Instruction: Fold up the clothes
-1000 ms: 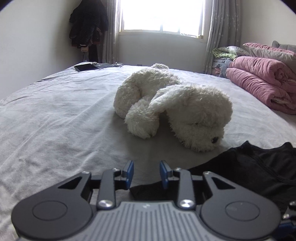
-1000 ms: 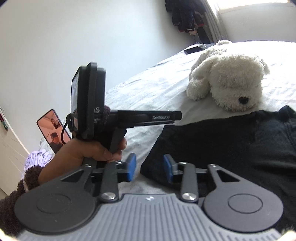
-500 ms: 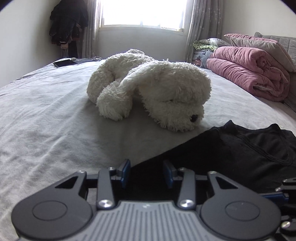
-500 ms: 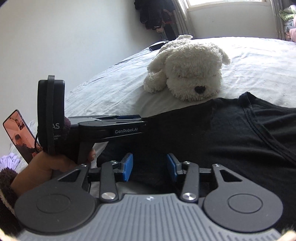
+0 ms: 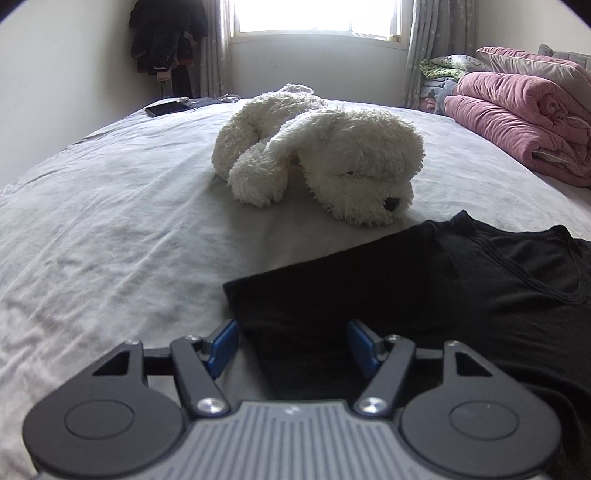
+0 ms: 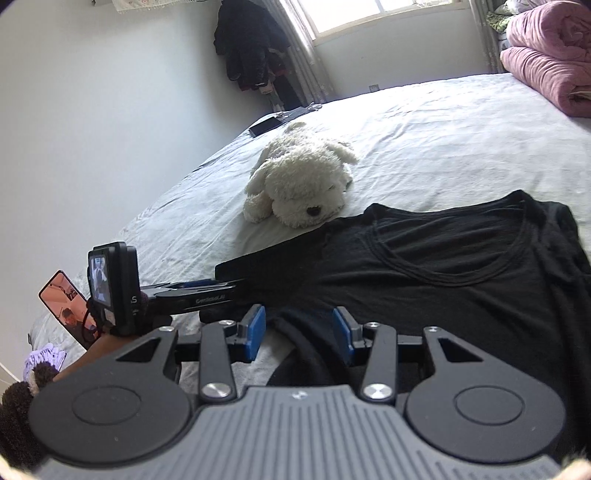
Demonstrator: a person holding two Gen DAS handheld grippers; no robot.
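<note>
- Black cotton spreads across the near half of a grey-sheeted bed [image 5: 110, 206]: a black T-shirt [image 6: 461, 273] lies flat, its round neckline toward 1 o'clock in the right wrist view and one sleeve stretched out toward 9 o'clock.
- The left gripper [image 5: 293, 343] hangs low over the sleeve end of the shirt, its blue-padded fingers [image 5: 221, 345] spread wide apart and empty; the left pad sits at the sleeve's edge, the right pad over black cloth.
- The right gripper [image 6: 299, 332] hovers above the shirt's lower hem, its fingers [image 6: 255, 330] likewise parted with nothing pinched between them; a dark fold of fabric lies under the gap.
- In the right wrist view, a person's hand [image 6: 99, 347] at 8 o'clock grips the handle of the left gripper, which carries a small lit screen.
- A white plush dog [image 5: 325, 162] lies on its side at 12 o'clock in the left wrist view, its nose just beside the shirt's shoulder.
- Rolled pink quilts [image 5: 517, 122] are stacked at 2 o'clock by the curtained window [image 5: 314, 16]; dark coats [image 6: 251, 44] hang in the corner at 11 o'clock.
- A dark phone [image 5: 166, 108] rests on the bed's far edge.
</note>
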